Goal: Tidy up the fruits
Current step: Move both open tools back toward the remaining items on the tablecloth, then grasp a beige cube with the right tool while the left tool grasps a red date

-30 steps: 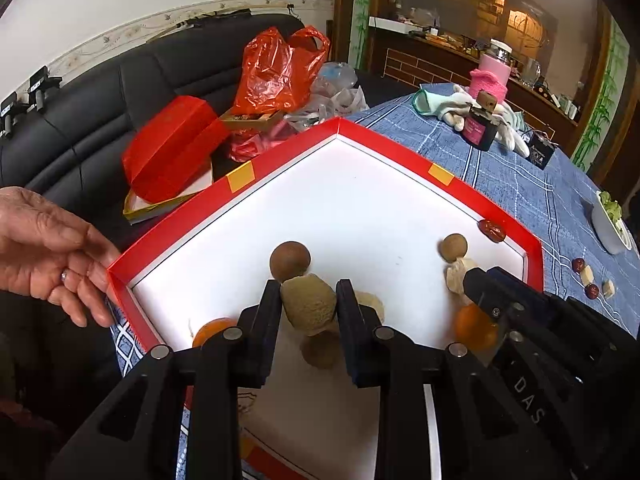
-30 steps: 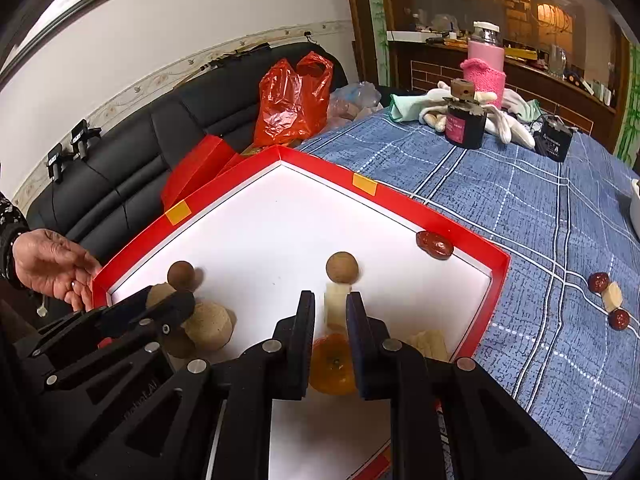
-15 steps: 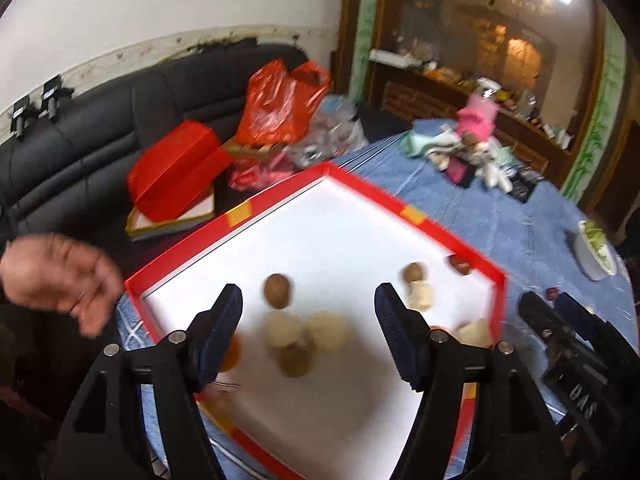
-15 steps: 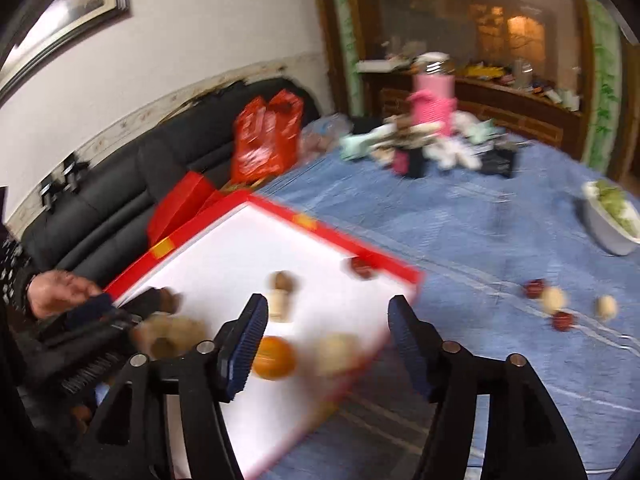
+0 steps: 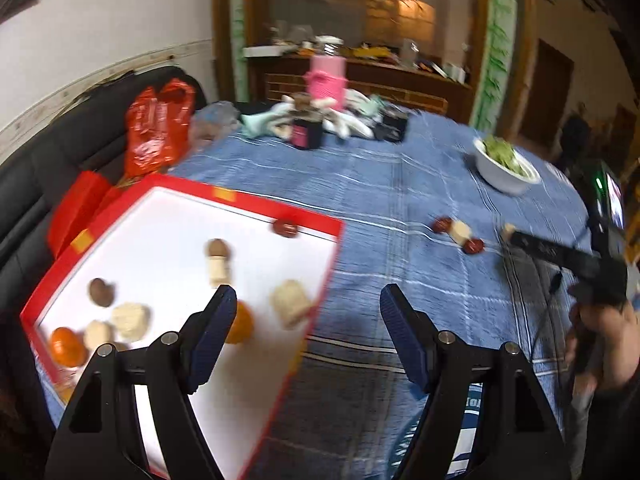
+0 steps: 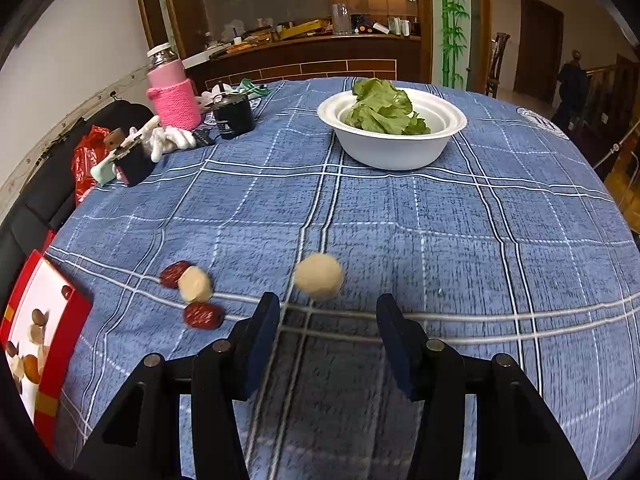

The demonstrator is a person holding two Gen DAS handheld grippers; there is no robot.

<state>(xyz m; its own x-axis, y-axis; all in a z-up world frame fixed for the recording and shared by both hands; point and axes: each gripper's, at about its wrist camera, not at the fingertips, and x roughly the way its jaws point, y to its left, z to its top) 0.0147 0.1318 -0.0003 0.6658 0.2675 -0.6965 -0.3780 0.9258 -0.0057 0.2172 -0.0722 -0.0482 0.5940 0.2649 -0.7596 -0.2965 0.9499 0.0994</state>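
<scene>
Left gripper (image 5: 306, 308): jaws apart, just been opening, nothing between them.
Right gripper (image 6: 326, 318): jaws apart, just been closing, empty, near pale ball (image 6: 319, 276).

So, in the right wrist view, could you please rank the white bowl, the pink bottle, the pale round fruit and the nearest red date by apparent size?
1. white bowl
2. pink bottle
3. pale round fruit, though it lies nearer the camera
4. red date
</scene>
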